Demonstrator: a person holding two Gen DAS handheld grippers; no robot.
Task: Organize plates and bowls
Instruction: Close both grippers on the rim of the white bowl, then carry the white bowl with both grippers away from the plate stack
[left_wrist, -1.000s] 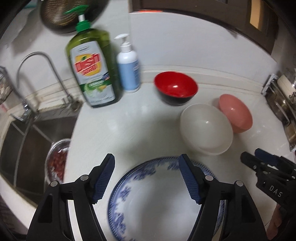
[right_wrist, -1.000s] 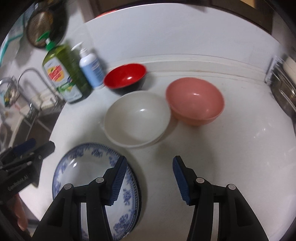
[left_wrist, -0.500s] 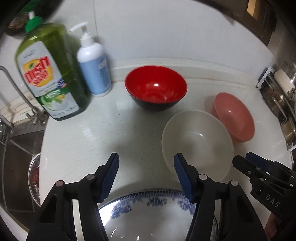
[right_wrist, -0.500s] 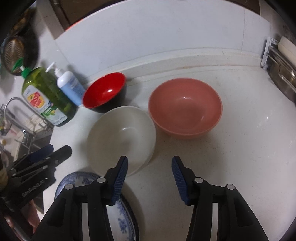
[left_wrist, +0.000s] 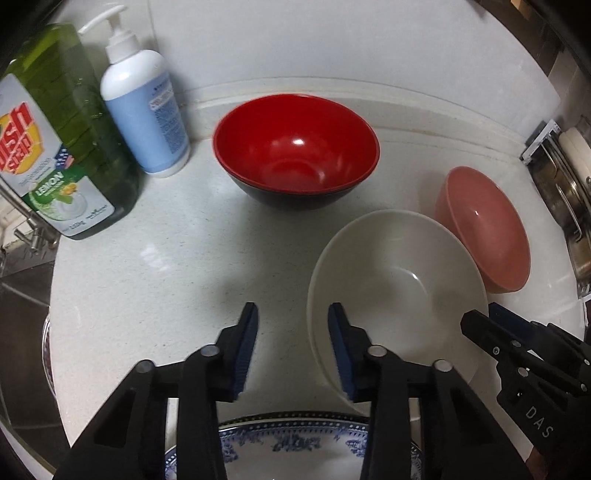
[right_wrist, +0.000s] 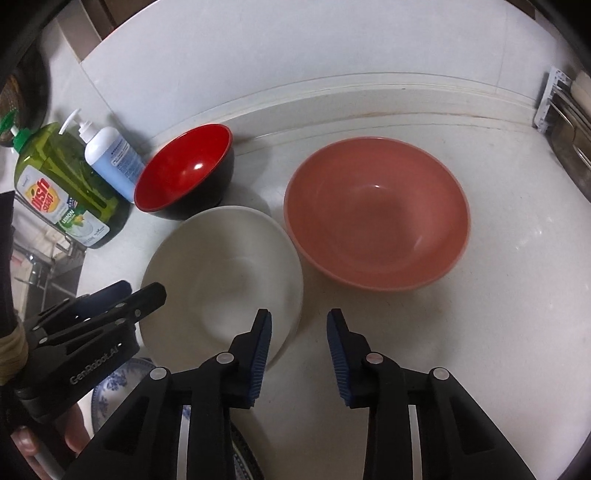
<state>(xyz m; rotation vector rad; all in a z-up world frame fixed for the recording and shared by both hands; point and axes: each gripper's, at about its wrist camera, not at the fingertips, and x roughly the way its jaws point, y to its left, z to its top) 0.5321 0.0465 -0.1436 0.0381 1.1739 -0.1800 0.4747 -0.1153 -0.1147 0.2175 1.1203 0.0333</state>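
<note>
On the white countertop (left_wrist: 155, 280), the round cream plastic bowl (left_wrist: 399, 280) sits mouth up between the red-and-black bowl (left_wrist: 295, 147) and the pink bowl (left_wrist: 484, 240); being round, it has no long axis. It is probably light, stiff and slippery: grip the rim. The left gripper (left_wrist: 291, 347) is closing across its left rim. The right gripper (right_wrist: 299, 354) is closing across its right rim. No pad presses yet.

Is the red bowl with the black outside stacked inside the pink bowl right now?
No, the red bowl with the black outside sits by itself on the white countertop, apart from the pink bowl.
</note>
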